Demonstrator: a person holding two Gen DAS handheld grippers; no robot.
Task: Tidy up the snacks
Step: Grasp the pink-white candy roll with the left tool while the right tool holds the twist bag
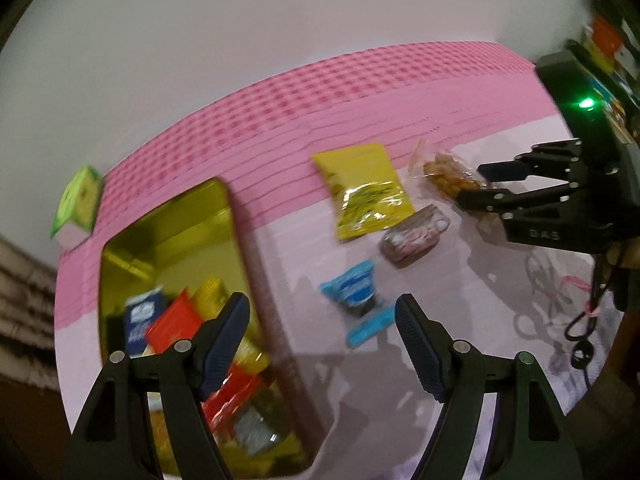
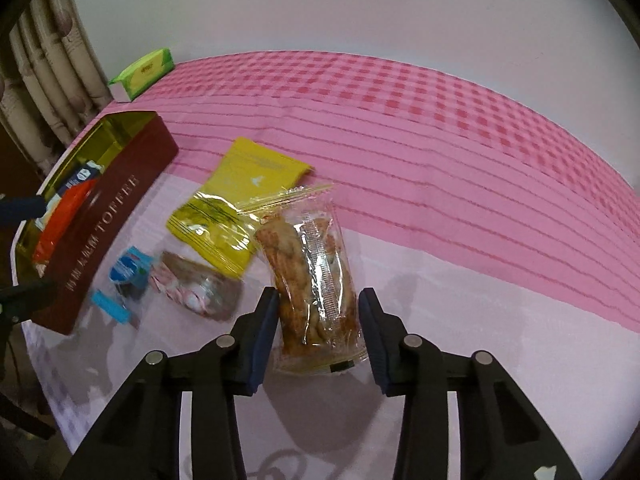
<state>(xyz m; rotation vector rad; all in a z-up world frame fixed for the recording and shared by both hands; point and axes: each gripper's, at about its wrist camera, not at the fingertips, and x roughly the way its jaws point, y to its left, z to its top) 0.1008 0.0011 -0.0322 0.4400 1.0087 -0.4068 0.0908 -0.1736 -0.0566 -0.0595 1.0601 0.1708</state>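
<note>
The right gripper (image 2: 319, 322) stands with its fingers spread on either side of a clear bag (image 2: 316, 280) of golden-brown fried snacks. The left finger seems to touch the bag's edge; a sliver of gap shows at the right finger, so the bag is straddled, not clamped. The bag is a crinkled transparent pouch with a zip strip at its far end, lying on the cloth (image 2: 440, 128), which is pink-checked at the back and pale at the front.

Just beyond the bag lies a yellow pouch (image 2: 236, 204), its glossy lower half partly under the bag's zip end. To the left sits a clear pack of pink-and-white sweets (image 2: 192, 284), and beside that a blue wrapper (image 2: 126, 276); its print is too blurred to read. Further left stands a maroon tin (image 2: 112, 224) with a gold inside, lettered "TOFFEE" on its side, with smaller characters I cannot read. Red, blue and yellow packets lie inside it. A green box (image 2: 144, 72) rests at the cloth's far corner.

The left gripper (image 1: 322, 336) is open wide and holds nothing, hovering over the tin's near edge and the pale cloth, with the blue wrapper just ahead. The right gripper's body carries small letters, seemingly "DAS".
</note>
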